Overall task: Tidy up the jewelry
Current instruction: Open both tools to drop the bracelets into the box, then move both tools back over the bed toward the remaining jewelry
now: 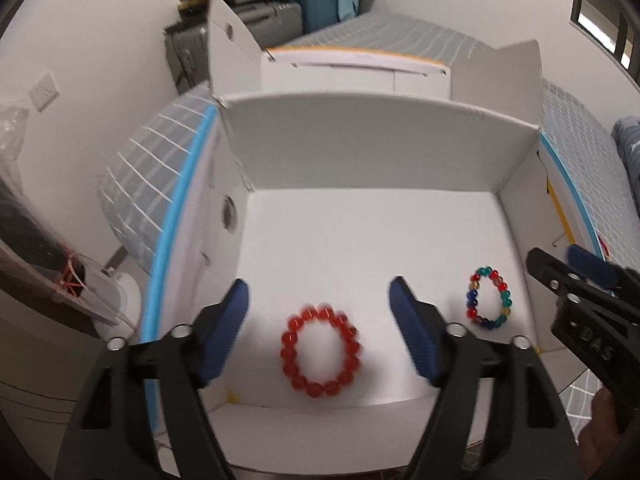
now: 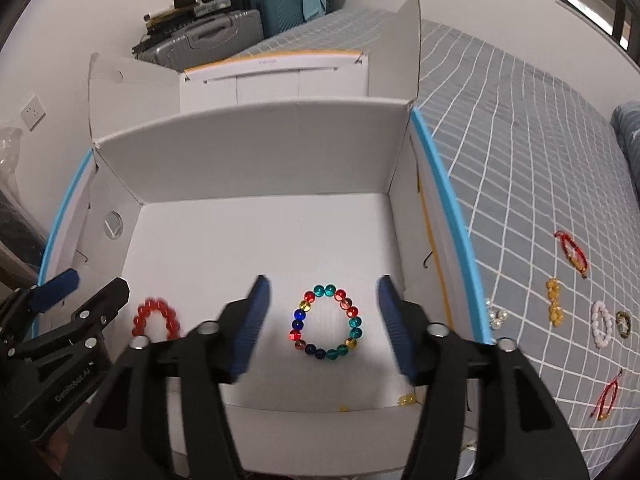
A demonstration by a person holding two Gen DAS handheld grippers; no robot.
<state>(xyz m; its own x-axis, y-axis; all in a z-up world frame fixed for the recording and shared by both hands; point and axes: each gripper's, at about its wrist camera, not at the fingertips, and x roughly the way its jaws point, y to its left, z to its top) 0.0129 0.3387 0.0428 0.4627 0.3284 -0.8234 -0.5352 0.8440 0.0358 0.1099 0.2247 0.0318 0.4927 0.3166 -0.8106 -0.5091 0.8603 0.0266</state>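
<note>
A red bead bracelet point(image 1: 320, 352) lies flat on the floor of an open white cardboard box point(image 1: 360, 152). My left gripper point(image 1: 318, 308) hangs open just above it, blue pads wide apart and touching nothing. A multicoloured bead bracelet point(image 2: 326, 323) lies to the right of the red one in the same box point(image 2: 260, 152). Over it my right gripper point(image 2: 322, 312) stands open, its pads clear of the beads. In the left wrist view the multicoloured bracelet point(image 1: 489, 299) and the right gripper point(image 1: 560, 268) show at the right. The red bracelet point(image 2: 157, 318) and the left gripper point(image 2: 94, 286) show at the left of the right wrist view.
The box sits on a grey checked bedspread point(image 2: 520, 160). Several more bracelets lie on it to the right: a red cord one point(image 2: 573, 255), yellow beads point(image 2: 555, 301), a white one point(image 2: 601, 329), another red cord point(image 2: 608, 398). Yellow beads point(image 2: 407, 400) lie by the box's near wall. Suitcases point(image 2: 224, 36) stand behind.
</note>
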